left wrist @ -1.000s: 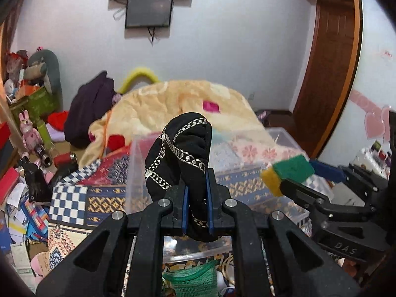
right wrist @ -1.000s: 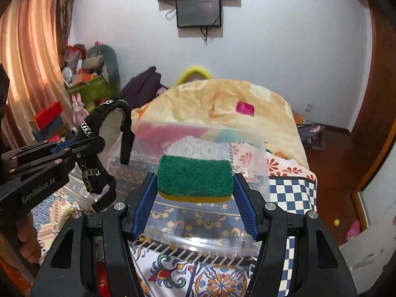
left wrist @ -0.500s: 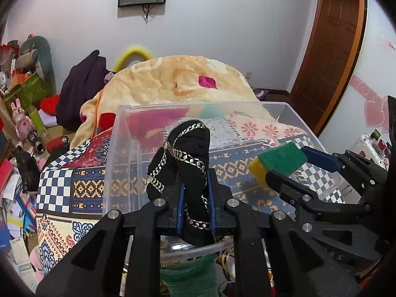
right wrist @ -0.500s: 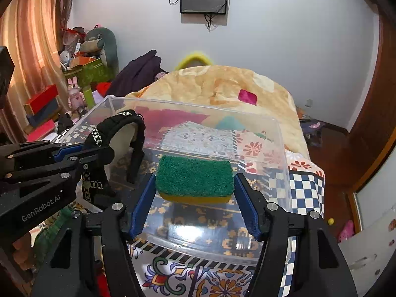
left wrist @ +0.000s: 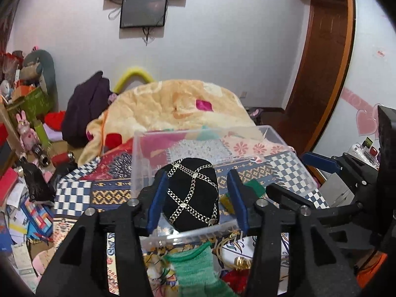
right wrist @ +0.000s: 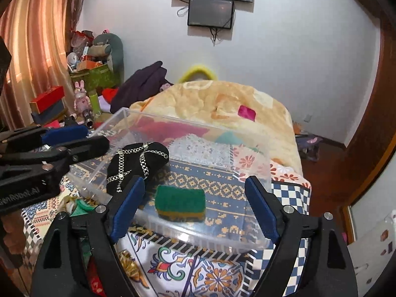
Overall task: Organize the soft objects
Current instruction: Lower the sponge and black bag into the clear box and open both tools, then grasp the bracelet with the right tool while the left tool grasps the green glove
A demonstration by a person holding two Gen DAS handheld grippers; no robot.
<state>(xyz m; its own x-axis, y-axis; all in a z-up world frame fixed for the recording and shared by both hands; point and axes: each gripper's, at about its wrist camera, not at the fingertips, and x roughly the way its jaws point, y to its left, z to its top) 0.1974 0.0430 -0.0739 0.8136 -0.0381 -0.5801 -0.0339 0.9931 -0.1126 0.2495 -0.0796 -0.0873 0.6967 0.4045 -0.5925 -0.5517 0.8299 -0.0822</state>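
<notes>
Both claws have opened since 0.5 s ago. Left claw [left wrist: 196,195] and right claw [right wrist: 194,210] now spread wide, holding nothing. Cap [left wrist: 191,194] and sponge [right wrist: 180,206] lie inside bin [right wrist: 257,163], cap left of sponge, just apart.

a bin [right wrist: 128,113] sits on a bed [right wrist: 292,195], on the patterned spread. inside the bin, a cap [right wrist: 135,165] lies toward the left side and a sponge [right wrist: 180,205] lies to its right, near the front wall; the two are near each other, contact cannot be confirmed. the left gripper [left wrist: 198,195] stands at the bin's front edge, jaws apart on either side of the cap [left wrist: 191,193]. the right gripper [right wrist: 191,205] stands over the front wall, jaws wide apart, the sponge between them and clear of both. a blanket [right wrist: 222,101] is heaped on the bed behind the bin. a netted item [left wrist: 195,269] lies in front of the bin.
</notes>
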